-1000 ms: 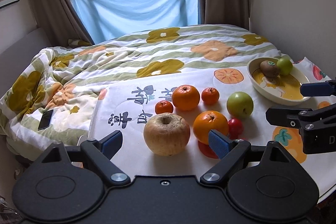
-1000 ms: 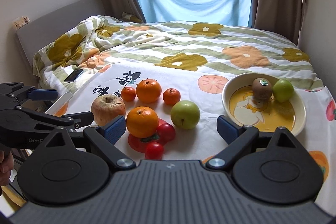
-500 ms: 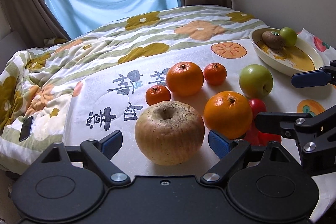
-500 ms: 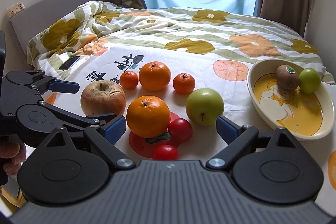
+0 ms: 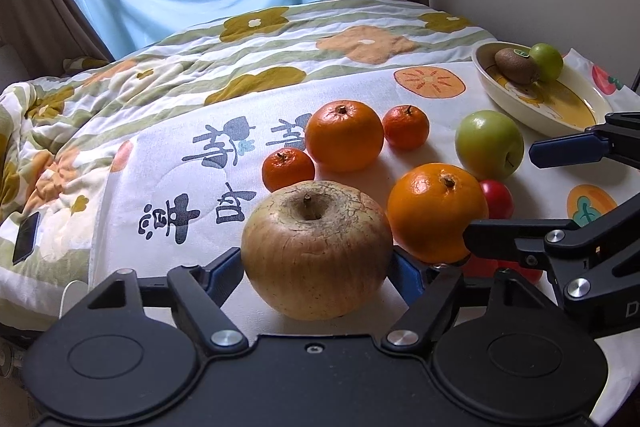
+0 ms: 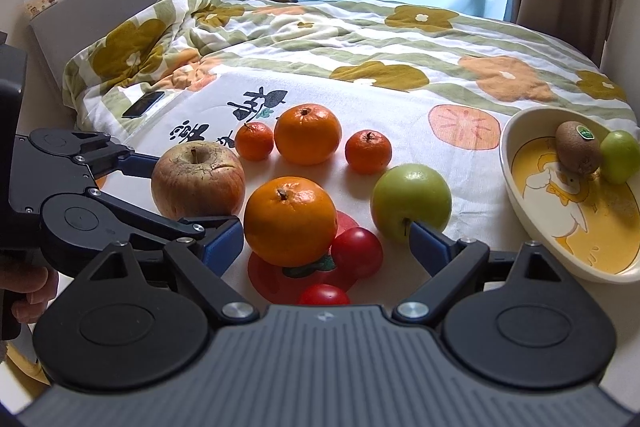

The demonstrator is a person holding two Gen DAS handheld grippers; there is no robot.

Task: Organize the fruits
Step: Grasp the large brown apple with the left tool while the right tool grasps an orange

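Closer than a second ago, the left gripper [image 5: 316,267] stands wide open around the wrinkled brown-yellow apple [image 5: 316,251] on the white printed cloth [image 5: 160,171], while the right gripper [image 6: 326,245], equally spread, flanks the large orange [image 6: 290,221].

A flower-print quilt [image 6: 400,39] covers the bed, a white printed cloth [image 6: 400,119] spread over it. Fruit left of the duck-pattern bowl [image 6: 516,195] rests on the cloth; a phone [image 6: 143,104] lies far left.

L wrist cam low, close, R cam rightward, both share wrinkled apple [image 5: 316,251] [image 6: 198,179]
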